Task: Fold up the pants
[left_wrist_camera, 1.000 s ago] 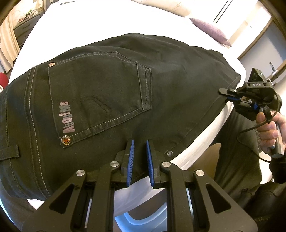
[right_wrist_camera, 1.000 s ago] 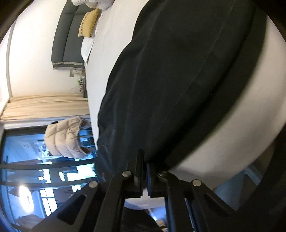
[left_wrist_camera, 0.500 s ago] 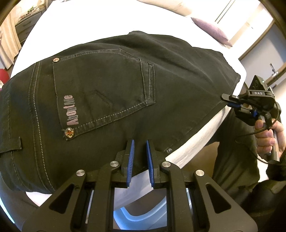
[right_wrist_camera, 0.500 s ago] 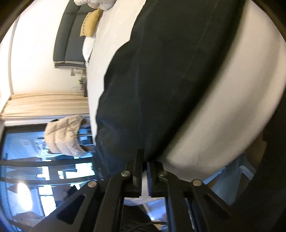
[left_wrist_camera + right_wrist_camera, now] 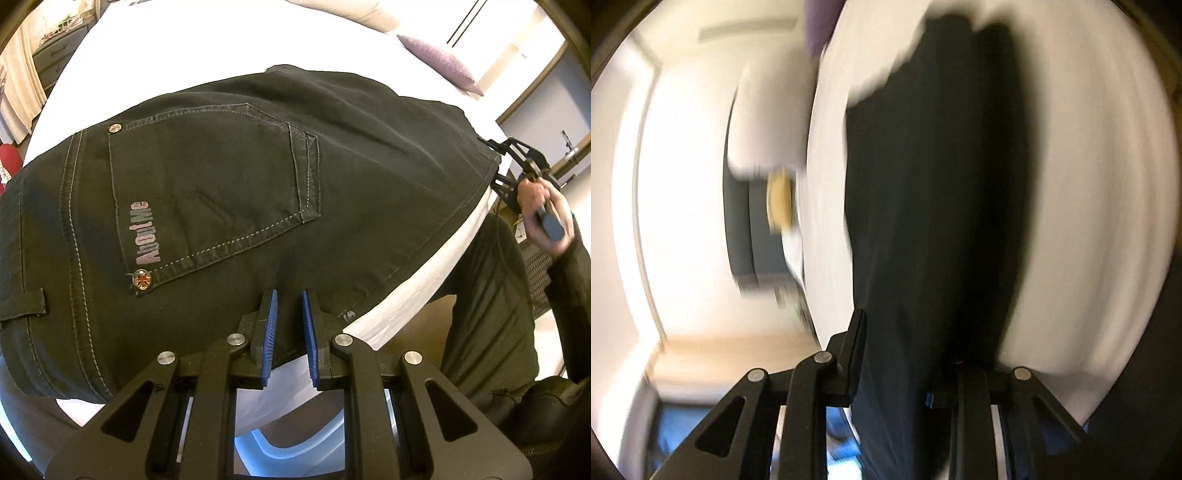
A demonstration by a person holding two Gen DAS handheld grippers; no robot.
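Black pants lie folded on the white bed, back pocket with an "AboutMe" label facing up. My left gripper hovers at the near edge of the pants, blue pads a little apart and empty. My right gripper shows in the left wrist view at the pants' far right corner, held by a hand. In the blurred right wrist view the right gripper stands wide open, with the dark pants running between its fingers.
A purple pillow lies at the far right of the bed. A dresser and curtain stand at the left. The person's dark trouser leg is at the right, beside the bed edge.
The right gripper was shut at the pants' edge and has opened wide; its view swung sharply and blurred. The left gripper stayed slightly open and drew back a little.
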